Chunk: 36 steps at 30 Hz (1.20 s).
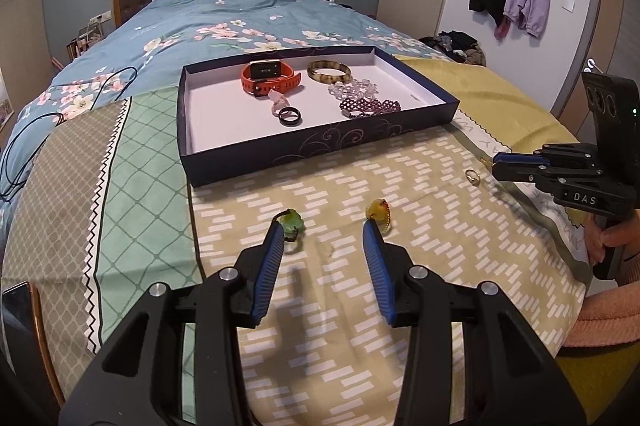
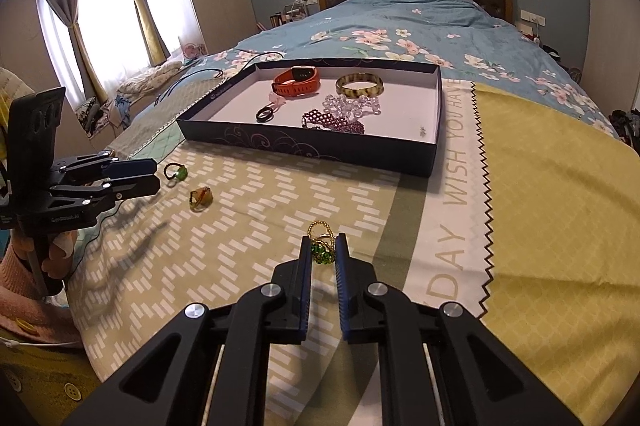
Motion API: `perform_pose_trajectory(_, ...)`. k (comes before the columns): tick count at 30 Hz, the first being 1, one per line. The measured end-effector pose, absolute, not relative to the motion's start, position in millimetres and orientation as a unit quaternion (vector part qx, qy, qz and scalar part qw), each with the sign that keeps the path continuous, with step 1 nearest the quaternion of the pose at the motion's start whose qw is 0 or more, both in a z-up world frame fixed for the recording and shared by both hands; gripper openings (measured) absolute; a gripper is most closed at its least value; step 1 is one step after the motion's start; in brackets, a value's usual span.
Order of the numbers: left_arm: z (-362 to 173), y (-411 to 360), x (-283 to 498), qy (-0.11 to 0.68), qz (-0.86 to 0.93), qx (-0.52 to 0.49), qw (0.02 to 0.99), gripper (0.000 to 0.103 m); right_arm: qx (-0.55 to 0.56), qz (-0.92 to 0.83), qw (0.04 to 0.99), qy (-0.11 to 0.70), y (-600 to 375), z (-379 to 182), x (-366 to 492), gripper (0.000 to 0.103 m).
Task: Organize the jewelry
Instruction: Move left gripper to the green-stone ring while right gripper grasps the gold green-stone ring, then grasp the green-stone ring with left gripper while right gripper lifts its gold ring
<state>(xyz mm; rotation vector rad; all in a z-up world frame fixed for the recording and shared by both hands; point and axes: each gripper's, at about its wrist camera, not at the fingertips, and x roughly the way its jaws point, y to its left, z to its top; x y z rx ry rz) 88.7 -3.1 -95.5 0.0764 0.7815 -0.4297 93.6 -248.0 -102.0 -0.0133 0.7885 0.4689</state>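
Blue-padded right gripper (image 2: 324,246) pinched on a green beaded ring (image 2: 321,251), its gold loop poking out past the tips, low over the blanket (image 2: 256,226). Left gripper (image 1: 323,232) spread partway, holding nothing; two rings at its tips, a green one (image 1: 291,222) by the left tip, an amber one (image 1: 381,212) by the right. One box (image 1: 320,150) beyond both: one watch (image 1: 270,76), one bangle (image 1: 329,71), two bracelets.

Open patterned cloth (image 1: 320,186) lies between the grippers and the tray (image 1: 280,154). Two rings, green (image 1: 291,220) and amber (image 1: 380,211), sit just past the left gripper (image 1: 323,232) tips. Tray's left half bare; watch (image 1: 270,76), bangle (image 1: 329,71) and bead bracelets (image 1: 368,104) crowd the rest.
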Motion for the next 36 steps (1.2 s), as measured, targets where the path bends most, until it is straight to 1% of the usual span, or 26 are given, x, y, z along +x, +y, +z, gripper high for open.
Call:
perform_pose_trajectory(8, -97.1, -6.0, 90.8, 0.377, -0.197, 0.039, 0.904, 0.041, -0.003, 0.233, 0.897, 0.375, -246.1, -99.8, 93.8, 0.010)
perform_pose_trajectory(12, -102.9, 1.1, 102.0, 0.395, -0.172, 0.032, 0.902, 0.041, -0.002, 0.236, 0.897, 0.373, -243.5, -98.9, 95.3, 0.010)
perform_pose_trajectory(16, -112.5, 1.4, 115.8, 0.427, -0.167, 0.031, 0.888, 0.038, 0.000, 0.240, 0.897, 0.372, -240.9, -98.2, 98.9, 0.010)
perform_pose_trajectory(19, -112.0, 0.6, 119.3, 0.427, -0.171, 0.032, 0.887, 0.032, -0.002, 0.244, 0.896, 0.370, -237.5, -97.5, 100.1, 0.010)
perform_pose_trajectory(21, -113.5, 0.0, 123.8, 0.431, -0.172, 0.030, 0.885, 0.032, -0.002, 0.247, 0.896, 0.370, -235.4, -97.1, 101.4, 0.010)
perform_pose_trajectory(24, -114.0, -1.1, 128.0, 0.432, -0.169, 0.033, 0.886, 0.022, -0.004, 0.250, 0.895, 0.369, -232.2, -96.7, 102.3, 0.010)
perform_pose_trajectory(25, -114.3, -1.3, 129.2, 0.433, -0.169, 0.032, 0.885, 0.018, -0.004, 0.251, 0.895, 0.368, -231.3, -96.4, 102.9, 0.010)
perform_pose_trajectory(26, -114.6, -1.8, 129.6, 0.433, -0.170, 0.031, 0.885, 0.016, -0.004, 0.252, 0.895, 0.368, -231.0, -96.0, 103.4, 0.010)
perform_pose_trajectory(36, -102.7, -3.4, 124.6, 0.411, -0.177, 0.020, 0.894, 0.015, -0.003, 0.264, 0.896, 0.357, -224.3, -87.5, 110.3, 0.010)
